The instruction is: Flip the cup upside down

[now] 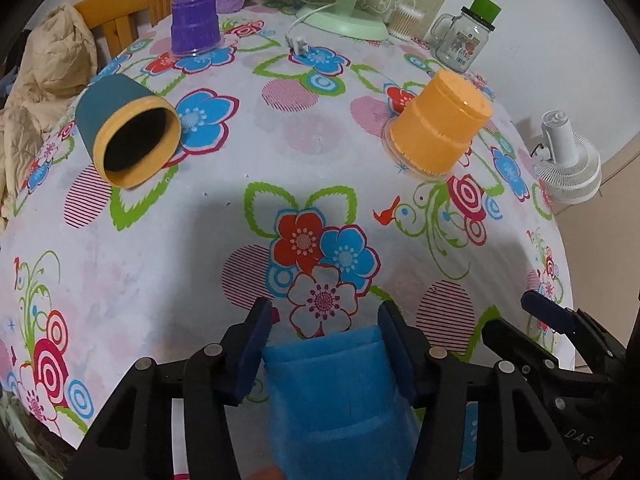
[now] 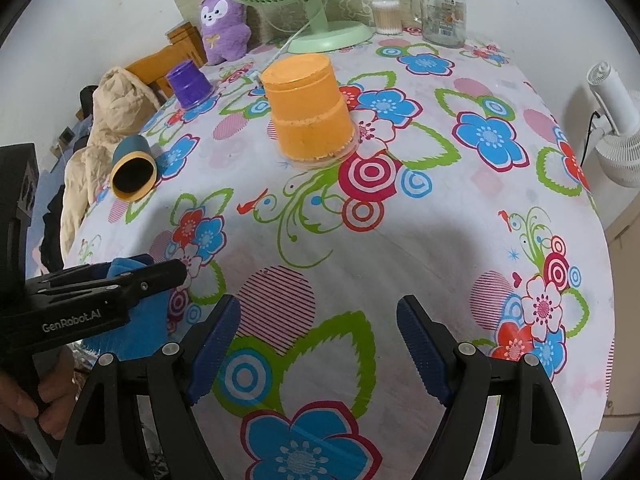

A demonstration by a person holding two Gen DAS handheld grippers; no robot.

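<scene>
Blue cup (image 1: 340,392) sits pinched in the left claw (image 1: 324,344) near the surface (image 1: 160,280) edge, presumably mid-flip, while the right wrist view shows the right claw (image 2: 320,344) spread, holding nothing, probably on standby.

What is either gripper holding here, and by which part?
The left gripper is shut on a blue ribbed plastic cup, its pads pressing opposite sides of the cup's wall near one end. The right gripper is open and holds nothing.
</scene>
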